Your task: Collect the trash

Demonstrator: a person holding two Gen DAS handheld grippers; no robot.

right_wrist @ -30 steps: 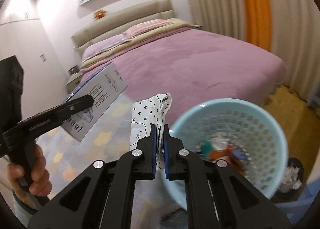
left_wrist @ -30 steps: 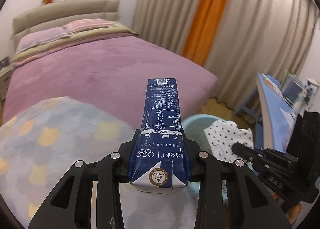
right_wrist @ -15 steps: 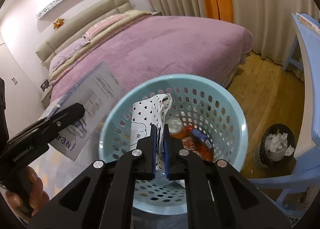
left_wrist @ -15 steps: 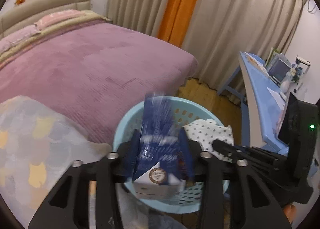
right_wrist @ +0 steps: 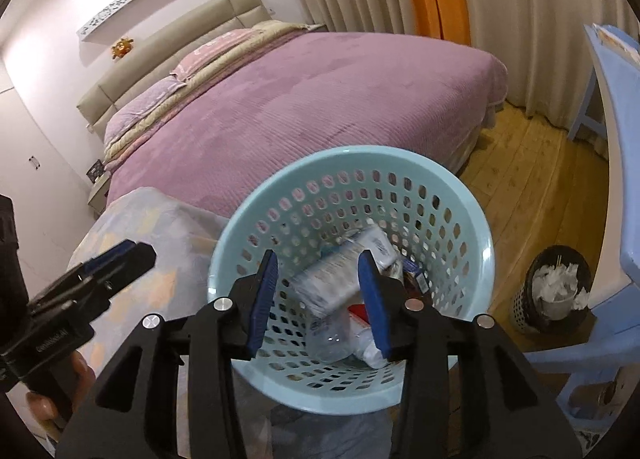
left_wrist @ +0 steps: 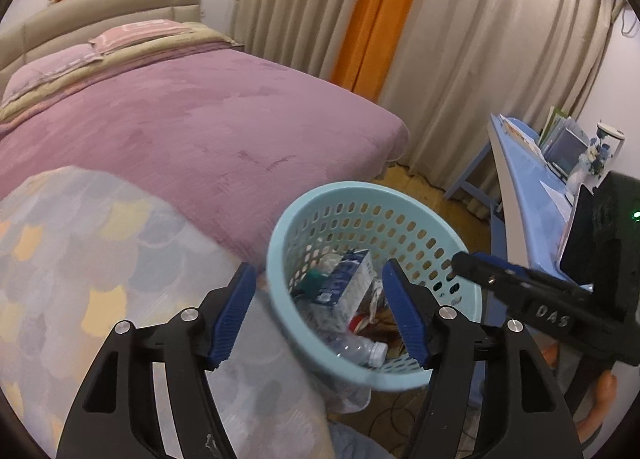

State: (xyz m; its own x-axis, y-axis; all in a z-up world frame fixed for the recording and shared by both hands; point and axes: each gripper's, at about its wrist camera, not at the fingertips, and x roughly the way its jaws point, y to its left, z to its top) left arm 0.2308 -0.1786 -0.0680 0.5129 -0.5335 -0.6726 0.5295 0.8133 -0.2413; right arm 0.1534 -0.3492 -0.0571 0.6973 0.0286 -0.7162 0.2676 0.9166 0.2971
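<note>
Both my left tongs and right tongs hang released over the basket, carton inside, so next I hunt more trash.

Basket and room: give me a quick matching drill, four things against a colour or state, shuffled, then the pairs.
Things:
1. basket
2. milk carton
3. left gripper
4. small black bin

States:
A. full of white paper
B. open, holding nothing
C. light blue, perforated
D. lying in the basket

Pairs: 1-C, 2-D, 3-B, 4-A
</note>
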